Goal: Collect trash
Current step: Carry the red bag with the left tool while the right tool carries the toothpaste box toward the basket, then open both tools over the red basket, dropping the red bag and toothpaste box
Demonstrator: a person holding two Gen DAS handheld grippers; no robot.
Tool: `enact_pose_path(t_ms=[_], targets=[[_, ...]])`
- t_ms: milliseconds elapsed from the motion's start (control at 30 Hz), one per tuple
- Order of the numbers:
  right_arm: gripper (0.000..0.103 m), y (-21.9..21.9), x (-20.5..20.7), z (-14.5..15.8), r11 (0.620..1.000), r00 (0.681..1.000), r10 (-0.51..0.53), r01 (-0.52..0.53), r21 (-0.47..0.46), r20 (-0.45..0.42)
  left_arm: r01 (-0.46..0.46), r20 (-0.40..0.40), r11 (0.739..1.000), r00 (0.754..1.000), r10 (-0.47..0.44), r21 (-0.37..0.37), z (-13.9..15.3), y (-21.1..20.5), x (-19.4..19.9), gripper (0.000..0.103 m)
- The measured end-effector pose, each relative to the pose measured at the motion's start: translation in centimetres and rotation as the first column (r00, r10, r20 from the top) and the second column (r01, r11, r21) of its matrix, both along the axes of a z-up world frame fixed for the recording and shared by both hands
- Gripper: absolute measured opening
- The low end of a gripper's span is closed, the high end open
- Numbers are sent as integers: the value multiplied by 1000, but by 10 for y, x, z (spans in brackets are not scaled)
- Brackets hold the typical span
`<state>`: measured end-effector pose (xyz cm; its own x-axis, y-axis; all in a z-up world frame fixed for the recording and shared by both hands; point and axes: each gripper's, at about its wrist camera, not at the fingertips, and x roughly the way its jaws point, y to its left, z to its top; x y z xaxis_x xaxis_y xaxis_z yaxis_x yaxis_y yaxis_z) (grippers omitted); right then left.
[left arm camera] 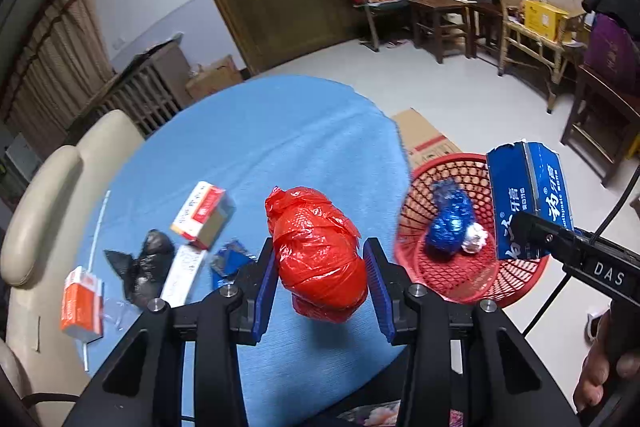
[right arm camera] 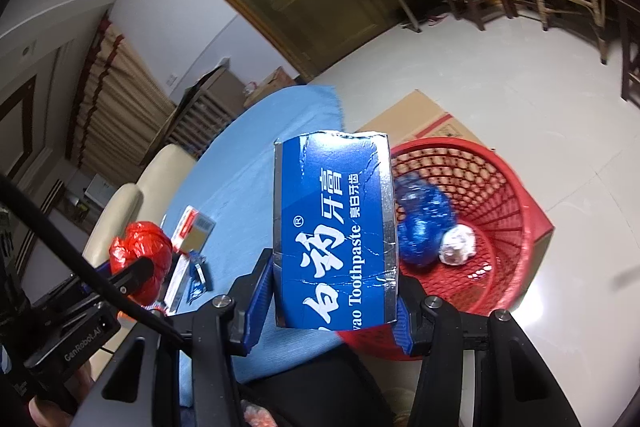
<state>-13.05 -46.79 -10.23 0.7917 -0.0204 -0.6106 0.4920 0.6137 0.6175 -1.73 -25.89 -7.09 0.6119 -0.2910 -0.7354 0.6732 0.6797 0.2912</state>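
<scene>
My left gripper (left arm camera: 322,267) is shut on a red plastic bag bundle (left arm camera: 320,255), held above the blue-clothed table (left arm camera: 260,131). My right gripper (right arm camera: 334,291) is shut on a torn blue toothpaste box (right arm camera: 332,227), held upright beside the red mesh basket (right arm camera: 508,195). From the left wrist view that box (left arm camera: 528,199) hangs over the basket's (left arm camera: 440,163) right rim. A blue bag (right arm camera: 424,223) and a foil ball (right arm camera: 458,245) lie inside the basket. On the table lie a red-and-white box (left arm camera: 202,215), an orange box (left arm camera: 82,303), a black bag (left arm camera: 142,267) and a blue wrapper (left arm camera: 228,263).
A cream chair (left arm camera: 48,207) stands against the table's left side. The basket rests on flattened cardboard (left arm camera: 424,135) on the pale floor to the table's right. Wooden chairs (left arm camera: 440,23) and a wicker chair (left arm camera: 532,27) line the far wall by the door.
</scene>
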Motion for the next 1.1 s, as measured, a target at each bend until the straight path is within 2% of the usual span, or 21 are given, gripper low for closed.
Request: enact_pose_path(t_ms=[200,367,733,900,1100], targets=[[54,-20,-11,-17,998,998,-58,59,23,-39,70,-74,997,995,-69,11,-18,-26,0,44],[54,-33,-19,-30,994,994,-89,93,55,-63,133,-152,991,980,-129,15,-33,-49,-3,44],[57,-47,-26,-50,985,991,-100,112,129,-92,221,-222,975,951,-214,7,-47,-86,-11,50],[59,-51,-30,-50,983,989,-118,129,128,-88,221,-227,975,950,-216,0,-47,-85,-6,61],[59,-54,-33,-41,984,988,-133,141,113,-77,165,-240,986,956,-169,-35,-38,-66,13,61]])
